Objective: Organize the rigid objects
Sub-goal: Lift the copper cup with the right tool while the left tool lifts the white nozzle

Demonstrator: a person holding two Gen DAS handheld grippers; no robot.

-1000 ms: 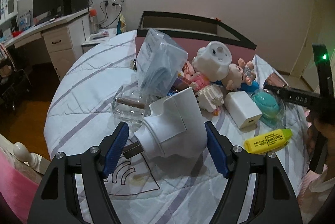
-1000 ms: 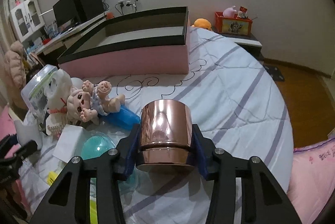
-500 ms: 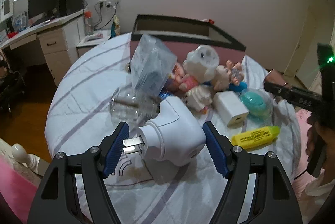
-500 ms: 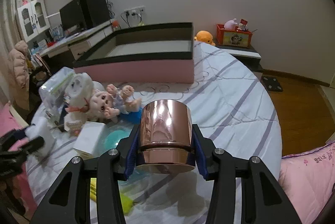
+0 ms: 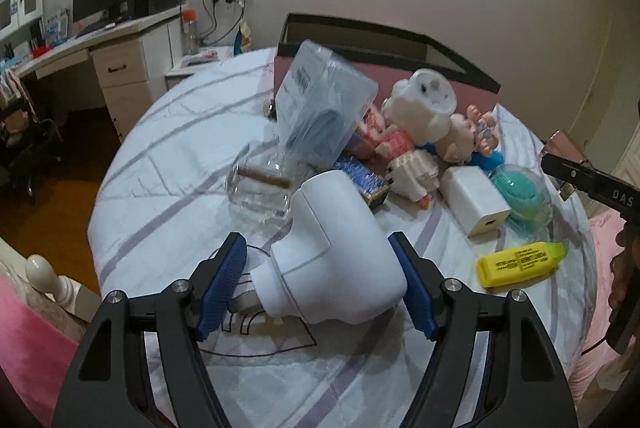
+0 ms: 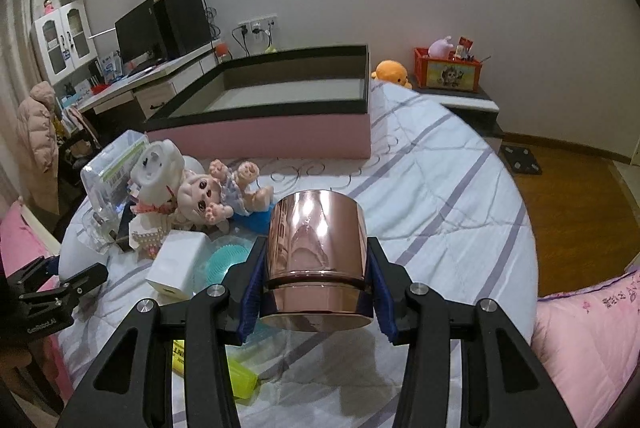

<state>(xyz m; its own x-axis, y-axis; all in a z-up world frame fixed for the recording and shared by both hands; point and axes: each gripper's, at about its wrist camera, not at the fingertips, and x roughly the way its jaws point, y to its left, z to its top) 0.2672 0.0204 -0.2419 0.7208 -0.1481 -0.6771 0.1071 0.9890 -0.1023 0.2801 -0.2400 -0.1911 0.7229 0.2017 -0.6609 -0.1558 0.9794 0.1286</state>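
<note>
Striped bed (image 6: 460,163) with toys piled up; left hand-held gripper (image 5: 316,284) is clamped on a white plug adapter (image 5: 336,252), right hand-held gripper (image 6: 314,284) grips a rose-gold cup (image 6: 316,248), both seemingly lifted above the sheet.

left claw (image 5: 320,282) clamped, right claw (image 6: 316,282) clamped

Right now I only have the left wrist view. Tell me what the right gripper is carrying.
Observer: The right gripper is shut on a shiny copper-coloured cup, held upright.
Operator: Report whether the pink box has anything in it.
Observer: From the right wrist view, the pink box shows only a bare pale floor inside.
Operator: Say what lies beyond the box.
Observer: An orange plush toy and a red crate sit behind it.
</note>
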